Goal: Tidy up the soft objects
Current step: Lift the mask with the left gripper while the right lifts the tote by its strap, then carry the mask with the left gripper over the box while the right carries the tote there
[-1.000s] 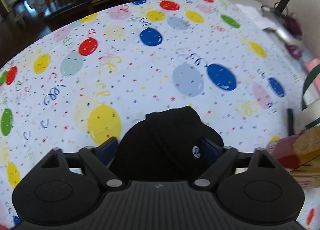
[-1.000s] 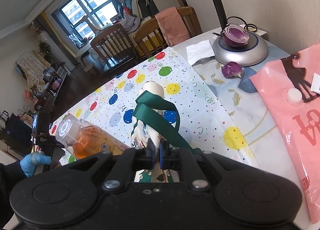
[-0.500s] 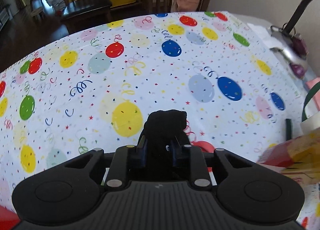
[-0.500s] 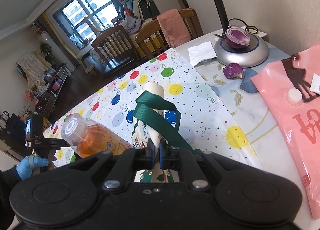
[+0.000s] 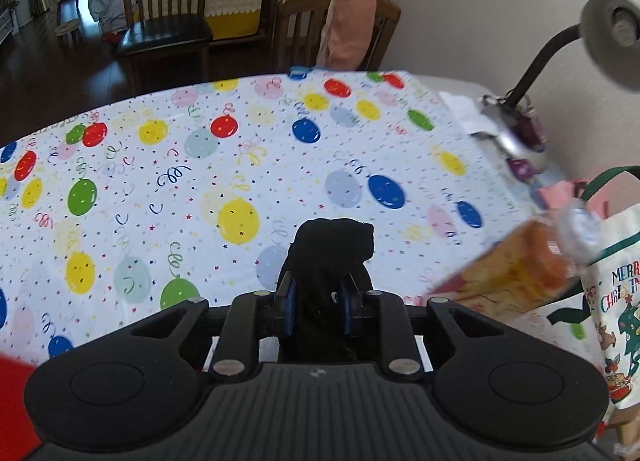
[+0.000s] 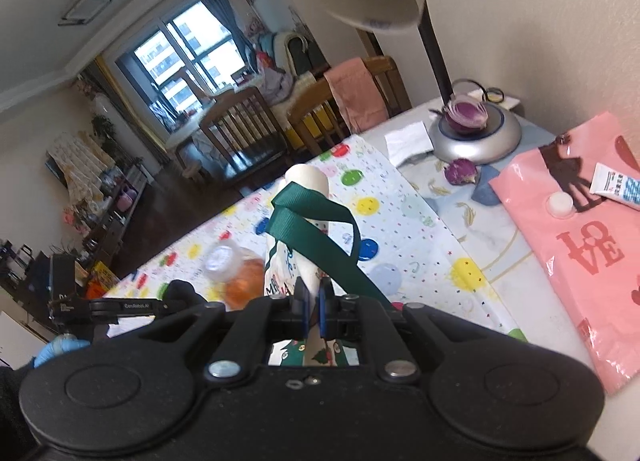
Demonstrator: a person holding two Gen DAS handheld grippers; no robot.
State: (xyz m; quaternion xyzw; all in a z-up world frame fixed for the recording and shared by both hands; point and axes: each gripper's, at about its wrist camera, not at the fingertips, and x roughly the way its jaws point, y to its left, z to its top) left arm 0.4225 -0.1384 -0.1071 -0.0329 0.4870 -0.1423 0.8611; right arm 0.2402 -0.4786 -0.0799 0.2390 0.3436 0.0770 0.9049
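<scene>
Balloon-print tablecloth (image 5: 280, 149) now lower in view. Left gripper (image 5: 318, 297) up off the cloth, jaws just closed on the black soft bundle (image 5: 332, 257). Right gripper (image 6: 314, 303) pinched shut on the Christmas tote bag (image 6: 308, 261) edge, near right. Probably bagging next.

Open balloon-print tablecloth (image 5: 280, 149) stretches ahead and to the left; to the right, a blurred orange bottle (image 5: 532, 261), Christmas tote bag (image 5: 616, 301) and what appears a lamp base (image 6: 478, 137) crowd the passage.
</scene>
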